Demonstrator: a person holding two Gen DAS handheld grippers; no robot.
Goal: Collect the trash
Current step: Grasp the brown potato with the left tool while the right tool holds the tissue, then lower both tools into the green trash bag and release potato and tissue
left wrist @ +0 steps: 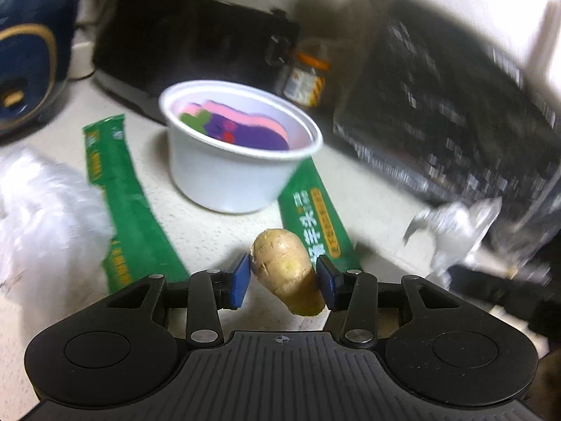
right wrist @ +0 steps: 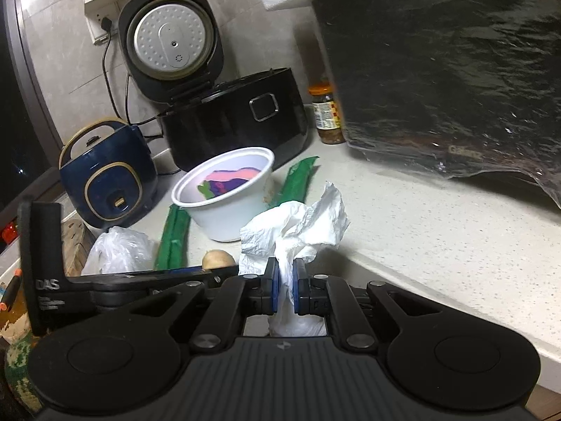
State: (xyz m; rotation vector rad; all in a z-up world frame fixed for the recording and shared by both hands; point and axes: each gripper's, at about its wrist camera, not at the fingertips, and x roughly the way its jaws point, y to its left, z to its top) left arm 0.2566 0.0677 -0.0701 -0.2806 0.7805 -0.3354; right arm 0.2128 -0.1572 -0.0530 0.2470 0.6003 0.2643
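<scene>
My left gripper [left wrist: 283,282] is shut on a small yellow-brown potato [left wrist: 285,273], held just above the counter in front of a white bowl [left wrist: 228,175] with a pink and purple wrapper inside. The potato's tip also shows in the right wrist view [right wrist: 218,259]. My right gripper [right wrist: 284,286] is shut on a crumpled white tissue [right wrist: 301,224], right of the left gripper. The bowl [right wrist: 229,210] stands just beyond. Green wrappers [left wrist: 119,203] [left wrist: 317,224] lie on either side of the bowl.
A black rice cooker [right wrist: 231,115], a blue cooker [right wrist: 105,182] and a jar [right wrist: 326,115] stand at the back. A foil-wrapped black appliance [right wrist: 455,80] fills the right. A white plastic bag [left wrist: 42,217] lies at left. The counter edge [right wrist: 455,301] runs at right.
</scene>
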